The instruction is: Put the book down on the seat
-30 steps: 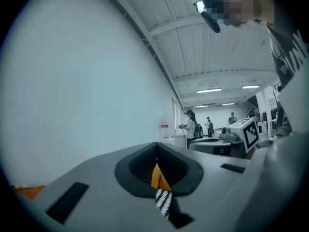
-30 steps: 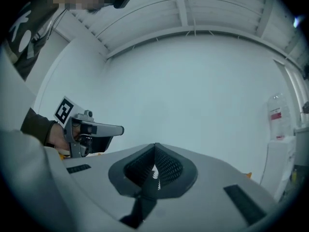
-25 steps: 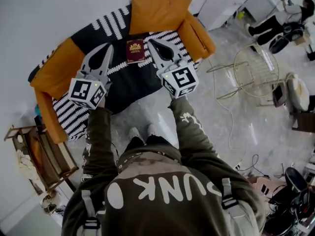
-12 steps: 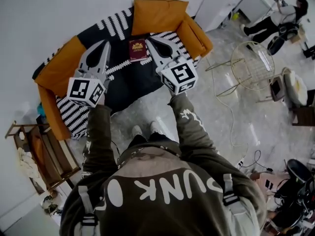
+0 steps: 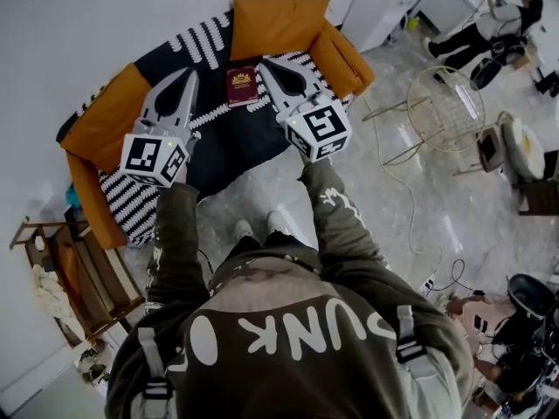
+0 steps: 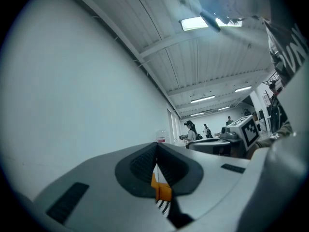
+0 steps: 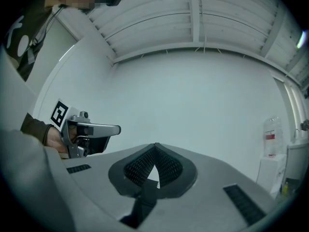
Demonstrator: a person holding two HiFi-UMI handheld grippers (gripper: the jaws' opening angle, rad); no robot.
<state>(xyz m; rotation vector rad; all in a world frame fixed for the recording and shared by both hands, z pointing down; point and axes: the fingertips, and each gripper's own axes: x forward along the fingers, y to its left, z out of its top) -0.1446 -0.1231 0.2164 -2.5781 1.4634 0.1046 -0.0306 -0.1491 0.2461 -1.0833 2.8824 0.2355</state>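
A maroon book (image 5: 242, 85) lies flat on the seat of an orange sofa (image 5: 278, 24), on its black and white striped throw (image 5: 131, 201). My left gripper (image 5: 190, 75) hovers just left of the book, shut and empty. My right gripper (image 5: 262, 63) hovers just right of the book, also shut with nothing in it. Neither touches the book. In the left gripper view the left gripper (image 6: 157, 148) has its jaws pressed together, with a sliver of orange and stripes below them. In the right gripper view the right gripper (image 7: 155, 147) points at a bare white wall, jaws together.
A gold wire-frame chair (image 5: 450, 112) stands on the marble floor right of the sofa, with cables (image 5: 410, 225) trailing from it. A wooden rack (image 5: 61, 269) stands at the left. My feet (image 5: 258, 227) are in front of the sofa. People (image 5: 489, 33) are at the far right.
Both grippers stay shut beside the book, which lies still on the seat. Only the view has shifted slightly.
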